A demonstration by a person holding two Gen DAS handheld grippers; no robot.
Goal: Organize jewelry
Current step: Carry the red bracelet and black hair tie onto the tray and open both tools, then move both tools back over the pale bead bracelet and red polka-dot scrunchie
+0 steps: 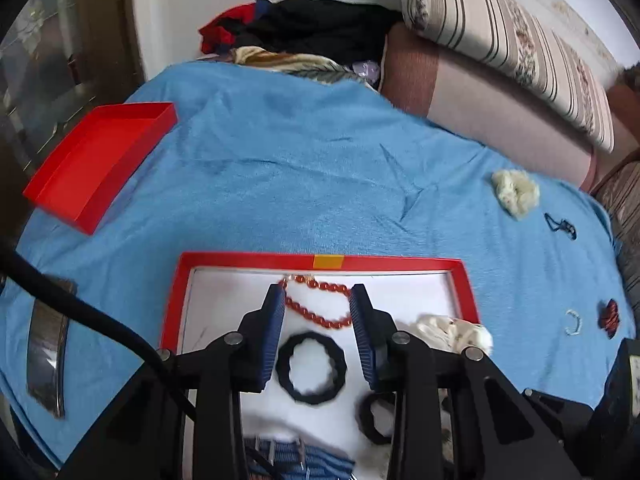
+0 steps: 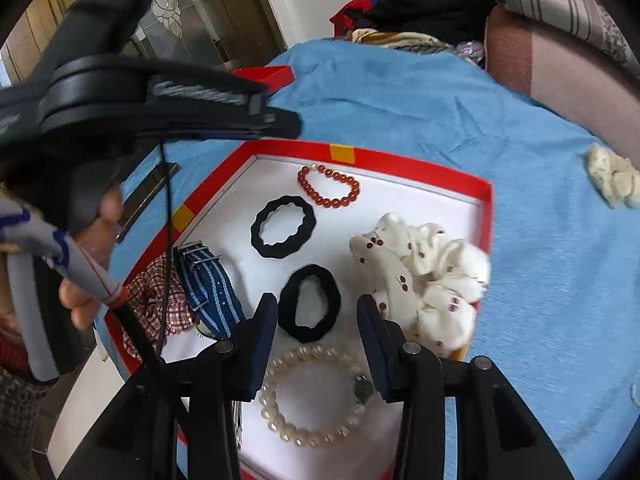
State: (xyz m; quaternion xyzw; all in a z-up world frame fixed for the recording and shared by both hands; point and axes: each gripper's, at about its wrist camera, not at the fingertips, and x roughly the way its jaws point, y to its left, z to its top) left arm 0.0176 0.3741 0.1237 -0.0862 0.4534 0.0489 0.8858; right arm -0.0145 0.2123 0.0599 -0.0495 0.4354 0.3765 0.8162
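Both grippers hung over the red box [image 2: 486,216] on the blue blanket [image 1: 300,168], and neither had hold of anything. The left gripper [image 1: 318,300] stood with its blue pads wide apart above the box's white lining, its tips framing the red bead bracelet [image 1: 320,312] that lay against the far edge, just under the yellow tab [image 1: 328,262]. Right below that, between the same fingers, sat a black hair tie [image 1: 311,368], with a second black hair tie [image 1: 374,420] nearer the right-hand finger. Over on the other side, the right gripper [image 2: 316,312] was spread just as wide, empty, its tips either side of that second tie, and the pearl bracelet [image 2: 312,396] lay in the near part of the box between its fingers. A white scrunchie with red cherries [image 2: 424,276] was heaped against the box's right edge, spilling onto the rim. At the left edge lay a blue striped watch strap [image 2: 210,284] and, beside it, a red checked scrunchie [image 2: 152,300]. Outside the box, the lid [image 1: 100,160] rested near the blanket's far left corner. A cream scrunchie [image 1: 516,192] sat well out toward the right edge, and nearer that edge lay a small dark chain [image 1: 560,226], a pale little bracelet [image 1: 573,322] and a red and black piece [image 1: 609,318], all loose on the blanket.
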